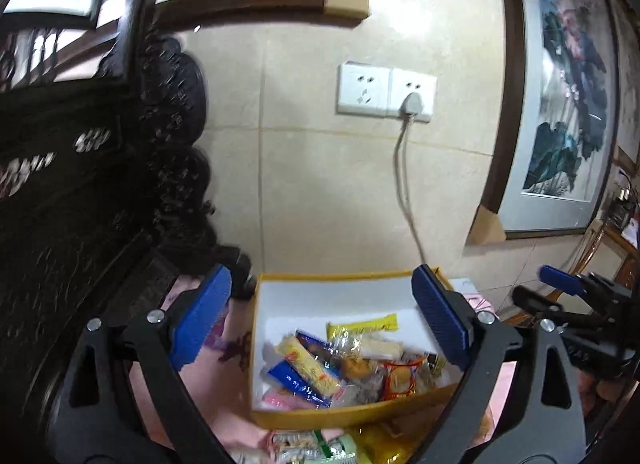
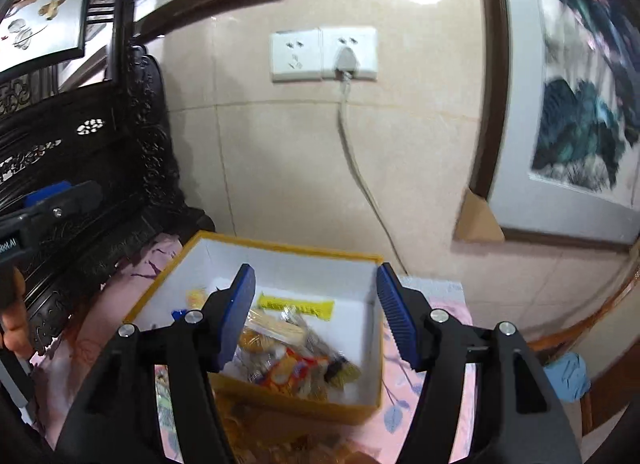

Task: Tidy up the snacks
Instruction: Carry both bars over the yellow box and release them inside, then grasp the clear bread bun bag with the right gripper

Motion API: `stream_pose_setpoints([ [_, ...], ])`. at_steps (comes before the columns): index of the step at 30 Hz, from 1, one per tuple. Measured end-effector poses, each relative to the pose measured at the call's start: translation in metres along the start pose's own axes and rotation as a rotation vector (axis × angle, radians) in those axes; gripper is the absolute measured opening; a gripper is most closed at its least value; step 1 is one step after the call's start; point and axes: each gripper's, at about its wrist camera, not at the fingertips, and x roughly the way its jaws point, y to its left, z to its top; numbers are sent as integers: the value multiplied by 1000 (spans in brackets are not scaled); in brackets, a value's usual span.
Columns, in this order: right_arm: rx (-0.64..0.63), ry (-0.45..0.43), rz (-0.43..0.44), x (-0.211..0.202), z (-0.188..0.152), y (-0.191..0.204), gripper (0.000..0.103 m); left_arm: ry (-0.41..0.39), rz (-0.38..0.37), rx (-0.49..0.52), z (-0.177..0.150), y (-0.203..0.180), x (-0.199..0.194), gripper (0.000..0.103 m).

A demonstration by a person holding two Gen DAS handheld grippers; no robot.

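Note:
A yellow box (image 1: 352, 416) with a white inside stands on a pink flowered cloth and holds several wrapped snacks (image 1: 340, 368). My left gripper (image 1: 320, 320) hangs above the box, open wide, with nothing between its blue pads. In the right wrist view the same box (image 2: 300, 404) lies below my right gripper (image 2: 316, 316), which is open and holds nothing. A yellow snack bar (image 2: 296, 306) lies at the back of the snack pile (image 2: 292, 360). More wrapped snacks (image 1: 312, 446) lie on the cloth in front of the box.
A tiled wall with a double socket (image 1: 386, 92) and a plugged cable rises behind the box. Dark carved wooden furniture (image 1: 80, 184) stands to the left, framed pictures (image 1: 560, 104) lean on the right. The other gripper (image 1: 580, 304) shows at the right edge.

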Motion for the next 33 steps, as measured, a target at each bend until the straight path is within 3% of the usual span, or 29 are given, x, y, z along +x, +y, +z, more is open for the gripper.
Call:
stream_pose_setpoints([
  [7,93,154,-43,-12,-54,-42,63,156,9,-98,-48,20,-8,95],
  [12,120,275,1,-10,-95,-49,66,253,25,-92,-85,24,-20,95],
  [16,18,374,129,5,-127,-38,96,312,39,-89,-103,29,-28,95],
  [21,-223,445,200,33,-148,-28,96,343,62,-99,-111,35,-38,95],
  [33,-449,580,338,97,-168,-23,92,385,100,-80,-113,39,-40,95],
])
